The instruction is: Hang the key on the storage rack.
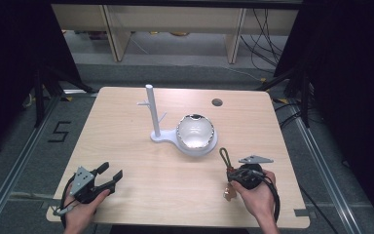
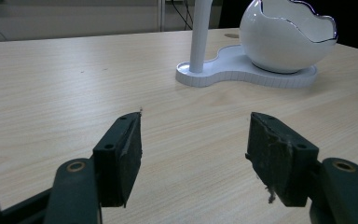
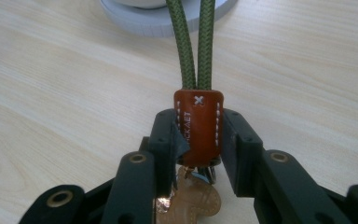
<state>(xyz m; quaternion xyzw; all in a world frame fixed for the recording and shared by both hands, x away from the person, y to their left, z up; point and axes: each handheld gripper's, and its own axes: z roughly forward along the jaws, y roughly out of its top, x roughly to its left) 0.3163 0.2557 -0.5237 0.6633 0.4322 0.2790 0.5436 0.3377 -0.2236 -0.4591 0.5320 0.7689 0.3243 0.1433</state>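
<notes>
My right gripper [image 3: 198, 140] is shut on a keychain [image 3: 198, 123], clamped on its brown leather tab. The green cord loop [image 1: 224, 157] sticks out ahead of the jaws toward the bowl, and a copper-coloured charm [image 3: 191, 200] hangs under the tab. In the high view that gripper [image 1: 233, 176] sits at the front right of the table. A white stand with an upright peg post [image 1: 152, 111] and a white egg-shaped bowl [image 1: 196, 131] stands mid-table. My left gripper [image 1: 111, 174] rests at the front left, open, nothing between its pads [image 2: 131, 154]. The stand base [image 2: 242, 77] lies ahead of it.
The light wooden table [image 1: 126, 146] has a round cable hole [image 1: 217, 102] at the back right. Dark stands and cables flank the table on both sides. Wooden furniture legs stand behind it on the grey floor.
</notes>
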